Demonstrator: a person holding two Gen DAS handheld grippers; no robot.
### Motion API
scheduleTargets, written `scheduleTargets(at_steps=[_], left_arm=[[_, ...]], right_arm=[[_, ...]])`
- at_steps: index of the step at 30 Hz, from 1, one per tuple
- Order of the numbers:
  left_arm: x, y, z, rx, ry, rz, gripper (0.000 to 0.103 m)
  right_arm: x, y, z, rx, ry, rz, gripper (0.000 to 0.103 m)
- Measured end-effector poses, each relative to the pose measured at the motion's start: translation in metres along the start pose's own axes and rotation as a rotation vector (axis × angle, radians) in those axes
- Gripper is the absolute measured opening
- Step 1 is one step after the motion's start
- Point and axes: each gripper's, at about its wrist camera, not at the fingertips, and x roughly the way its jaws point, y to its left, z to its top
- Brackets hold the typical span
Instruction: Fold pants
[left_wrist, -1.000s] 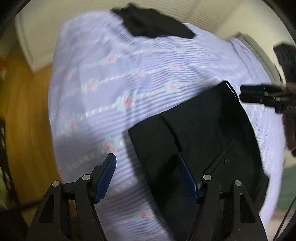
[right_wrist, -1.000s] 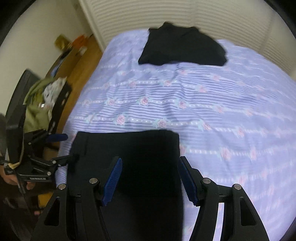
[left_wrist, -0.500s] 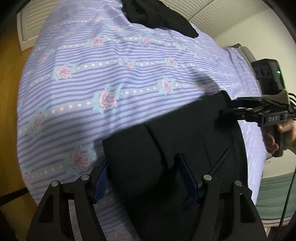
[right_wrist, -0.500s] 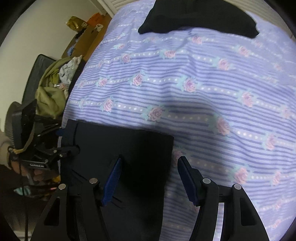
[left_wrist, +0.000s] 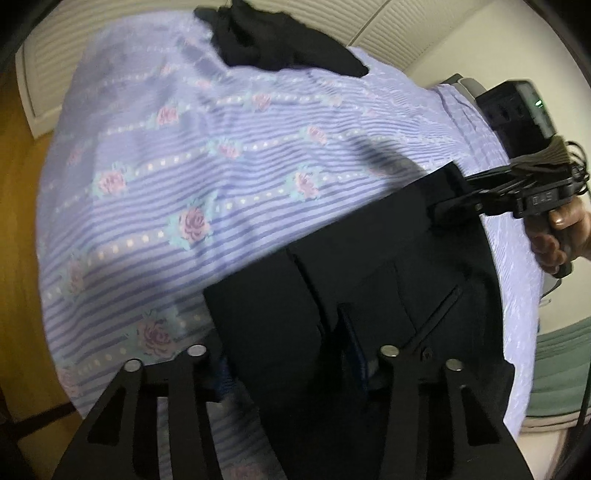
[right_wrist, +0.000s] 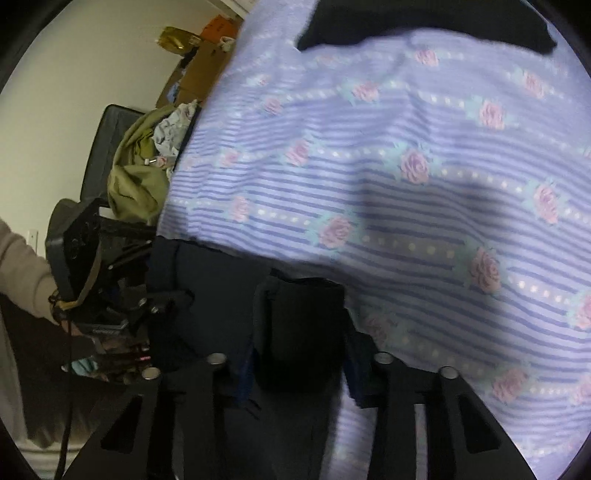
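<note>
On striped floral bedspread (left_wrist: 258, 155): black pants (left_wrist: 388, 280), folded. Left gripper (left_wrist: 291, 354) and right gripper (right_wrist: 299, 354) angled steeply down, jaws just closed, pinching pants' folded edge.

Pants (left_wrist: 369, 280) on bedspread (left_wrist: 221, 166)

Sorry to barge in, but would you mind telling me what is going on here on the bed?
A person is folding black pants on a bed with a striped floral sheet, using a handheld gripper in each hand. The left gripper and right gripper have both just been closing, each with a near corner of the folded pants between its fingers and apparently pinching the cloth. Another dark garment lies at the far end of the bed.
</note>
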Motion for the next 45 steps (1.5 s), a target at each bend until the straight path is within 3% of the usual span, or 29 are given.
scheduleTargets(at_steps=[4, 9, 13, 19, 25, 31, 40, 45], left_arm=[[-0.021, -0.021, -0.003, 0.082, -0.064, 0.016, 0.032], [-0.059, -0.047, -0.013, 0.194, -0.162, 0.018, 0.031], [-0.096, -0.082, -0.027, 0.322, -0.247, -0.005, 0.031], [-0.143, -0.139, -0.069, 0.529, -0.309, -0.088, 0.031], [-0.171, -0.206, -0.157, 0.756, -0.32, -0.173, 0.031], [-0.165, -0.254, -0.248, 0.917, -0.281, -0.238, 0.031], [-0.102, -0.31, -0.398, 1.229, -0.194, -0.272, 0.034], [-0.066, -0.311, -0.449, 1.333, -0.117, -0.229, 0.04]], right_arm=[[-0.023, 0.032, -0.008, -0.054, -0.037, -0.037, 0.023], [-0.063, 0.071, -0.033, -0.112, -0.096, -0.105, 0.019], [-0.095, 0.093, -0.069, -0.125, -0.139, -0.161, 0.018], [-0.141, 0.137, -0.16, -0.113, -0.159, -0.263, 0.017], [-0.146, 0.179, -0.272, -0.067, -0.122, -0.385, 0.014], [-0.133, 0.197, -0.375, 0.028, -0.13, -0.475, 0.014], [-0.059, 0.193, -0.511, 0.08, -0.106, -0.678, 0.014], [-0.001, 0.185, -0.554, 0.036, -0.11, -0.787, 0.016]])
